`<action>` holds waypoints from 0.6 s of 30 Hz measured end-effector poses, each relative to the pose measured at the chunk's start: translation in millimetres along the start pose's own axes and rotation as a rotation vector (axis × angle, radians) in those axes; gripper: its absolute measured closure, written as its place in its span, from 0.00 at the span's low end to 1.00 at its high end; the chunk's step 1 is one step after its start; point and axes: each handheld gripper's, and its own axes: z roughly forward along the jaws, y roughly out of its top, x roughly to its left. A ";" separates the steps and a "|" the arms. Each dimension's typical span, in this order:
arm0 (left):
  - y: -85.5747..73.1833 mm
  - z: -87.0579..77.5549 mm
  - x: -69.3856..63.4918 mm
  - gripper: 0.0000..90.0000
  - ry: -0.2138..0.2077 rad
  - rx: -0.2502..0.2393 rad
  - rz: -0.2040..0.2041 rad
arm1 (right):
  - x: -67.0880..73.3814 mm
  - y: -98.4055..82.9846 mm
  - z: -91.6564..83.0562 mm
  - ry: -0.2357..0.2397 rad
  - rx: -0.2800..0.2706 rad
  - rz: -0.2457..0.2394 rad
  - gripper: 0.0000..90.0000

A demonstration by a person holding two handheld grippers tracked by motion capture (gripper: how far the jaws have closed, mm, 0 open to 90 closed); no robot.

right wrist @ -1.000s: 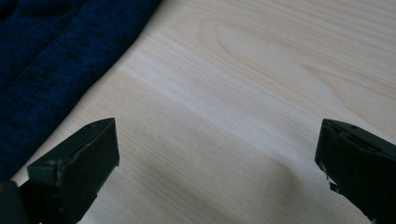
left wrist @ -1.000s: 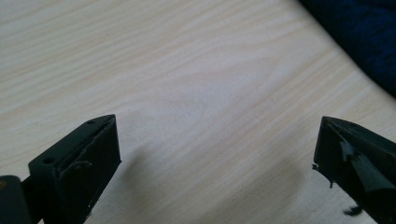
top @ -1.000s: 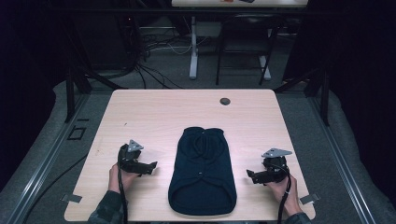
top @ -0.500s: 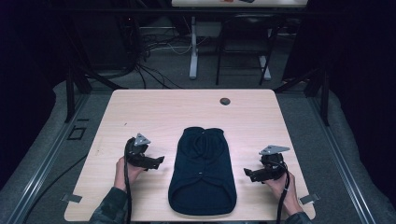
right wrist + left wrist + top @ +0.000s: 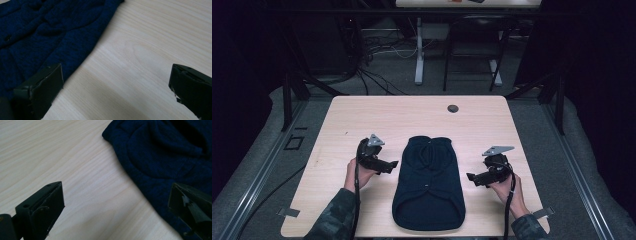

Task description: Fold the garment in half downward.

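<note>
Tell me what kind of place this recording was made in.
Probably a lab or data-collection workspace: a light wood table holding one dark blue knit garment, loose cables on the grey floor behind it, and dark metal framing around the station.

Garment centre table, a gripper either side.
The garment point(image 5: 428, 185) lies on the table point(image 5: 362, 120)'s near half, left gripper point(image 5: 388, 165) just left, right gripper point(image 5: 473, 178) just right, small disc point(image 5: 453, 108) behind.

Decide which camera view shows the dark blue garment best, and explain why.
The high view: the whole dark blue garment lies flat mid-table between both grippers. The left gripper view and the right gripper view catch just one knit edge each beside open jaws.
</note>
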 end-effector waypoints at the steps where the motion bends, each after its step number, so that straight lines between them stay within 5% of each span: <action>1: 2.2 1.7 -0.3 0.00 -0.007 -0.004 -0.004 | 0.1 3.1 2.3 0.007 0.003 -0.003 0.00; 18: 41.5 32.9 -5.5 0.00 -0.057 0.018 0.031 | -1.4 61.6 31.2 0.094 0.024 -0.015 0.00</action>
